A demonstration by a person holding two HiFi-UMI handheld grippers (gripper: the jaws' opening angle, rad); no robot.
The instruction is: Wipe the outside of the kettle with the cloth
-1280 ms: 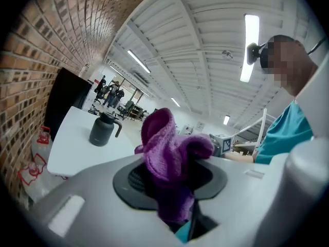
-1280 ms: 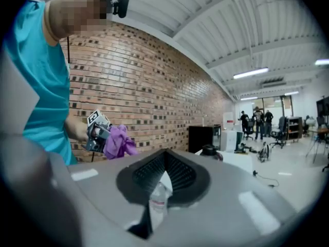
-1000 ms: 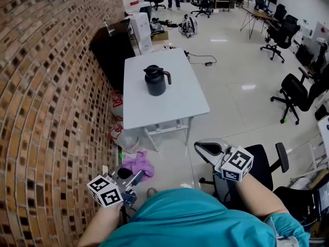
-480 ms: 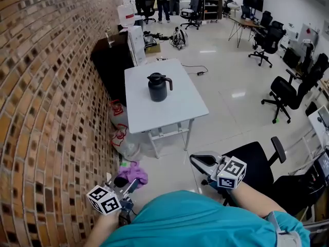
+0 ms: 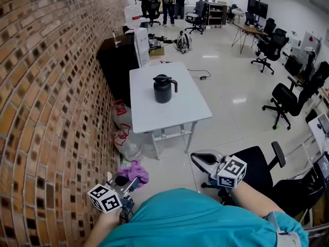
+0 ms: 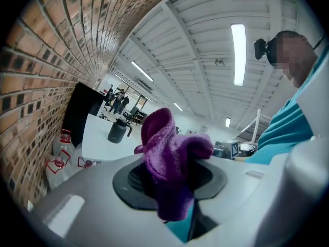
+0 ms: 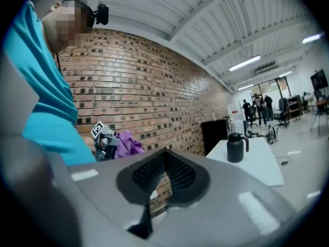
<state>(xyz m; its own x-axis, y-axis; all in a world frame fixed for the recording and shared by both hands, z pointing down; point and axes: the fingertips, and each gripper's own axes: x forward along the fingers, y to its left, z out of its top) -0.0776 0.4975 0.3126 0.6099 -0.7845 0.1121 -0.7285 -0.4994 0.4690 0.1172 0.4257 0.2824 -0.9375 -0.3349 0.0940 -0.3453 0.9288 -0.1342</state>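
Your left tongs (image 5: pixel 128 183) pinch the cloth (image 5: pixel 135 171), which hides their pads; your right tongs (image 5: pixel 203 159) are pressed together, empty. The kettle (image 5: pixel 163 89) stands well apart on the tabletop (image 5: pixel 154 115).

Left gripper view: cloth (image 6: pixel 165 144) bunched over left gripper (image 6: pixel 172 178), contact between jaws hidden. Head view: people (image 5: pixel 163 0) top centre too small to detail; chair (image 5: pixel 320 78) clipped at right edge.

The person is walking along: the table (image 5: pixel 177 118) and kettle (image 5: pixel 164 88) are sliding a little right and lower in the head view, and far-off people (image 5: pixel 165 2) are coming into sight.
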